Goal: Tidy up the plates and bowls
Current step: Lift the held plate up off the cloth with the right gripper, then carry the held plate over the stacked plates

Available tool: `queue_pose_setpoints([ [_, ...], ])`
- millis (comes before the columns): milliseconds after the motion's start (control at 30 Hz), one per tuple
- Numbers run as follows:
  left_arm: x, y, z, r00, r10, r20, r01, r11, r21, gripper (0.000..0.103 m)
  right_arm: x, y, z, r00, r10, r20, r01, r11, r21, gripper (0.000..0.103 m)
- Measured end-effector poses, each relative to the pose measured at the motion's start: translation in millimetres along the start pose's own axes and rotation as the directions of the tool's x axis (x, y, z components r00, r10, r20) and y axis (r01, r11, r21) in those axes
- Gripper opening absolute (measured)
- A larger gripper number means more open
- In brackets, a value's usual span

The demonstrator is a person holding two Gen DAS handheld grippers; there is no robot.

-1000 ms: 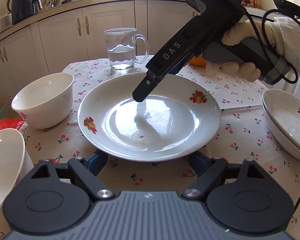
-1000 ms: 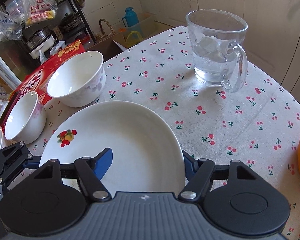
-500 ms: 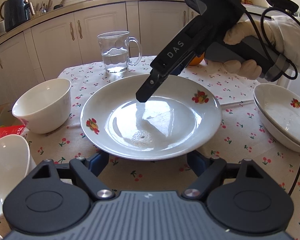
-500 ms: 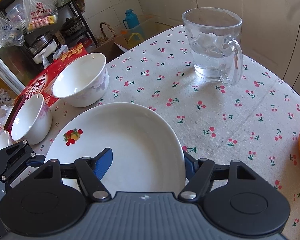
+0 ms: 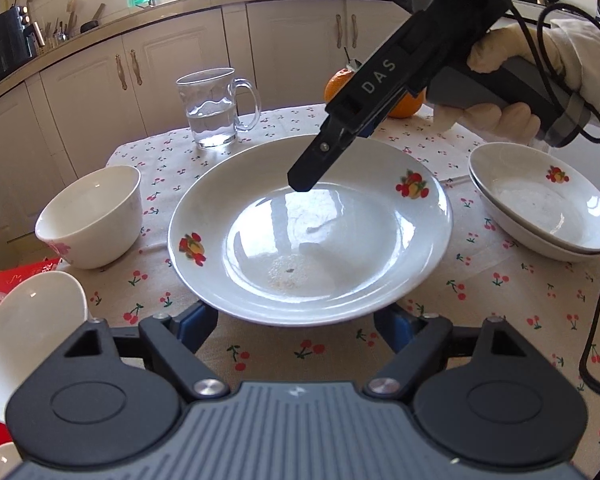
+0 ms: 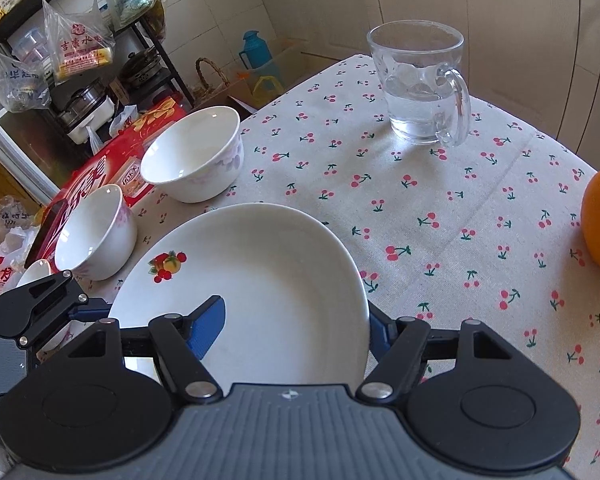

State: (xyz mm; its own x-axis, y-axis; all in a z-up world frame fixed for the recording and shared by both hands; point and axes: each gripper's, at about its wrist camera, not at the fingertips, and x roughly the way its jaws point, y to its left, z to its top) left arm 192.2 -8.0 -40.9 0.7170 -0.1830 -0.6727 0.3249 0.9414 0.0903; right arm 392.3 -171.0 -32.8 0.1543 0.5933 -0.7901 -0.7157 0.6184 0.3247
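Observation:
A white plate with fruit prints (image 5: 312, 236) is held above the cherry tablecloth; it also shows in the right wrist view (image 6: 260, 280). My right gripper (image 6: 296, 324) is shut on its far rim, one blue finger (image 6: 208, 324) over the plate and the other under it. My left gripper (image 5: 296, 324) is open below the plate's near edge. Two stacked plates (image 5: 540, 204) sit at the right. White bowls (image 5: 92, 216) (image 5: 28, 320) stand at the left, and they also show in the right wrist view (image 6: 196, 152) (image 6: 96, 232).
A glass mug of water (image 5: 216, 112) and an orange (image 5: 376, 92) stand at the table's far side. A red box (image 6: 100, 176) lies by the bowls at the table's left edge. Kitchen cabinets (image 5: 160, 64) lie beyond the table.
The plate has risen off the table in my right gripper. Both views have lifted and pulled back a little. The left gripper stays open under the near rim.

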Motion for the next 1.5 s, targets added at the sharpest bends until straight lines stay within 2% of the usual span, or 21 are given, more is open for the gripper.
queue_pose_setpoints([
  [933, -56, -49, -6, 0.994, -0.107, 0.013, 0.104, 0.981, 0.161, 0.085, -81, 32, -90, 0.993, -0.067, 0.094, 0.056, 0.991, 0.12, 0.077],
  [1233, -55, -72, 4, 0.986, -0.168, 0.015, 0.16, 0.96, 0.23, 0.085, -107, 26, -121, 0.985, -0.115, 0.132, 0.09, 0.98, 0.18, 0.077],
  [1500, -42, -97, 19, 0.972, -0.235, 0.009, 0.221, 0.928, 0.301, 0.085, -134, 10, -150, 0.971, -0.18, 0.157, 0.137, 0.959, 0.25, 0.077],
])
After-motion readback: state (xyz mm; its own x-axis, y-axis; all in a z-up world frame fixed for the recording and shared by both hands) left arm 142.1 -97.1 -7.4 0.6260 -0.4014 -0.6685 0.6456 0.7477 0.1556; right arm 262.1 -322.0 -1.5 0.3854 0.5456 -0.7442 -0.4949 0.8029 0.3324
